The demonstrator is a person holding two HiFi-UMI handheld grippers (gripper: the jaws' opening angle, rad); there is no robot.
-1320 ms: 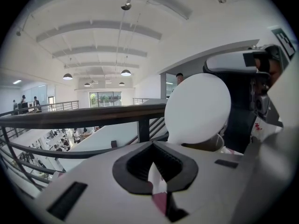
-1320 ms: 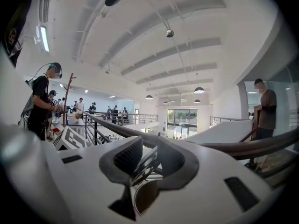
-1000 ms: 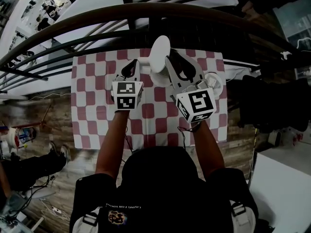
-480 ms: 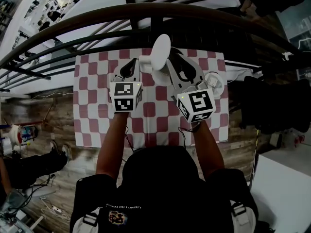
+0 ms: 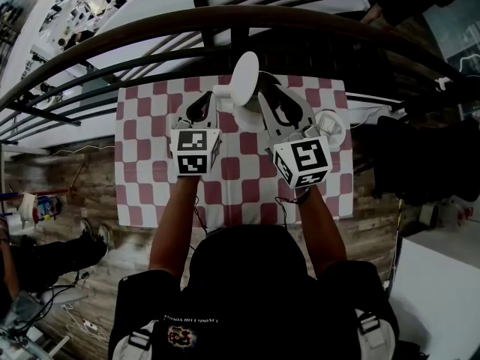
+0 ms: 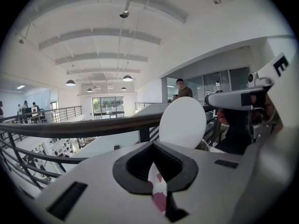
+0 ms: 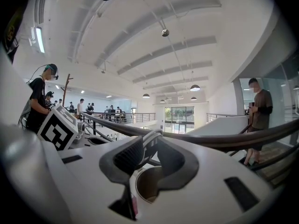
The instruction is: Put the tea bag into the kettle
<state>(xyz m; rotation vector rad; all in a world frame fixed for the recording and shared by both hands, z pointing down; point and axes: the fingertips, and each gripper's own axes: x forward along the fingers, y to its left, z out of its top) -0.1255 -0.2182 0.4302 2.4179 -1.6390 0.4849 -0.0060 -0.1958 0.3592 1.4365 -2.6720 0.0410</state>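
Clearly the step in hand is the drop itself. The white kettle [image 7: 133, 186] stands on the checkered tablecloth [image 5: 150, 163] with its round lid [image 5: 246, 81] tipped up. The right gripper [image 7: 150, 153] hangs directly above the open mouth, which shows as a dark round hole under its jaws. These jaws are drawn narrow, and a thin pale strip sits pinched between the ribbed pads. I judge this to be the tea bag [image 7: 148, 149], though it is too small to be sure. The left gripper [image 6: 154, 164] waits just beside the kettle, its jaws almost together with nothing between them, only the cloth seen through the slit. A round white base [image 5: 330, 128] with a cable lies near, at the right. The next move, in my judgement, calls for a small lowering toward the mouth and then a parting of the right jaws, so that the bag falls inside and does not catch on the rim or the lid
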